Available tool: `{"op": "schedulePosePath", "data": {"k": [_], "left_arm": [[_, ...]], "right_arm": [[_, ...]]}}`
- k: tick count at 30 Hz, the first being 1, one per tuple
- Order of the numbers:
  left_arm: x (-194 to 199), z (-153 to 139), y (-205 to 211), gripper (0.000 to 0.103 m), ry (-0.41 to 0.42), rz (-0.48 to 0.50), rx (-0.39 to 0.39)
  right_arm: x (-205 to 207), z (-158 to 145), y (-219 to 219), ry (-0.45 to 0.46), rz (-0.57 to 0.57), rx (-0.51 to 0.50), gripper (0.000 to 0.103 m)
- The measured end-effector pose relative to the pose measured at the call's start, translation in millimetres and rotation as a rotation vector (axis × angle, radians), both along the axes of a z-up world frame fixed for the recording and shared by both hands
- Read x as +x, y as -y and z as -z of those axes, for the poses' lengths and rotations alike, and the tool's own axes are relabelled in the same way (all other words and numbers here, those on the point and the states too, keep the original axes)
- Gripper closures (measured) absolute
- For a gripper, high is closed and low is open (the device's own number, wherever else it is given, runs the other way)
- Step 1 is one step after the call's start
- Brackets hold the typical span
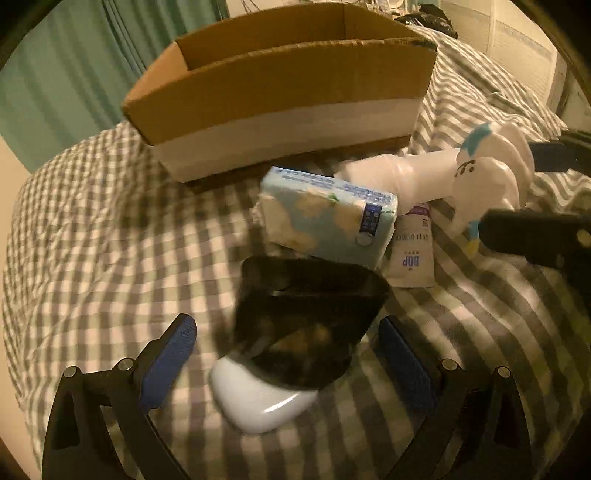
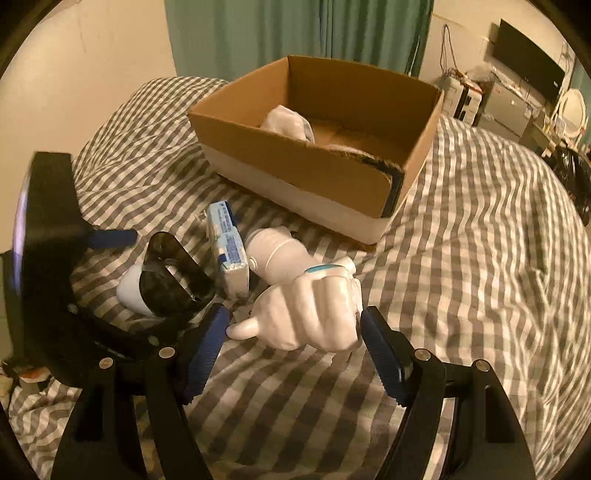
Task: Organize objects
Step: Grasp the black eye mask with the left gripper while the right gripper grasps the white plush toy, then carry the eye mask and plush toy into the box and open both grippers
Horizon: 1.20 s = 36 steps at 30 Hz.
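A white device with a dark smoky cup-shaped cap (image 1: 299, 332) lies on the checked bed between the fingers of my open left gripper (image 1: 291, 354); it also shows in the right wrist view (image 2: 166, 280). Behind it lie a light blue tissue pack (image 1: 328, 218), a white tube (image 1: 412, 247) and a white hand-shaped massager (image 1: 480, 173). My open right gripper (image 2: 295, 343) brackets the massager's fist-shaped head (image 2: 314, 310); its pads are close to the head, contact unclear. An open cardboard box (image 2: 295, 162) stands beyond, with a white item (image 2: 288, 122) inside.
The checked duvet (image 2: 480, 240) spreads to the right of the box. A green curtain (image 2: 295, 29) hangs behind the bed. Shelves, a mirror and a screen (image 2: 528, 70) stand at the far right. A black bag (image 2: 572, 177) lies at the bed's right edge.
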<state>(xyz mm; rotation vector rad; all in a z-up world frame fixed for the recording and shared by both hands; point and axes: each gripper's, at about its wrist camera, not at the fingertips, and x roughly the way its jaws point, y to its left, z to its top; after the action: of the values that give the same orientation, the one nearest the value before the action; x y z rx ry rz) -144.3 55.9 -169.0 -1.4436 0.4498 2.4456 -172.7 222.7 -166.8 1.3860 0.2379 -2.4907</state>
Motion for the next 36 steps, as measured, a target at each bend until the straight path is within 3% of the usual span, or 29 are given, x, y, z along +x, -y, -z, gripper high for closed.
{"op": "schedulePosePath", "data": {"k": [3,6,14,23,31,36], "left_arm": [[-8.6,4.3,2.6,0.002,0.025,-0.020,0.046],[-11.2,7.0,5.5,0.026,0.051,-0.026,0.086],[10.1,-4.4,-6.5,0.025,-0.021,-0.001,0.016],[39.0,-36.6,-0.9,0.025,-0.069,-0.020,0.040],[43.1,-69.3,31.4,0.025,-0.107,-0.068,0.066],[39.5,-115.9,46.6,0.026,-0.182,-0.080,0.109]], "right_arm": [[-0.2,5.0,5.2,0.005,-0.002,0.001,0.030],[1.5,5.8,3.8,0.009,-0.002,-0.004,0.030],[7.1,7.0,14.2,-0.005,-0.019,0.013,0.031],[21.2,-4.4,22.6,-0.026,-0.052,0.023,0.031],[34.0,-40.2,18.7,-0.091,-0.050,0.021,0.031],[37.0,-77.5,19.4,-0.167,-0.047,0.027,0.031]]}}
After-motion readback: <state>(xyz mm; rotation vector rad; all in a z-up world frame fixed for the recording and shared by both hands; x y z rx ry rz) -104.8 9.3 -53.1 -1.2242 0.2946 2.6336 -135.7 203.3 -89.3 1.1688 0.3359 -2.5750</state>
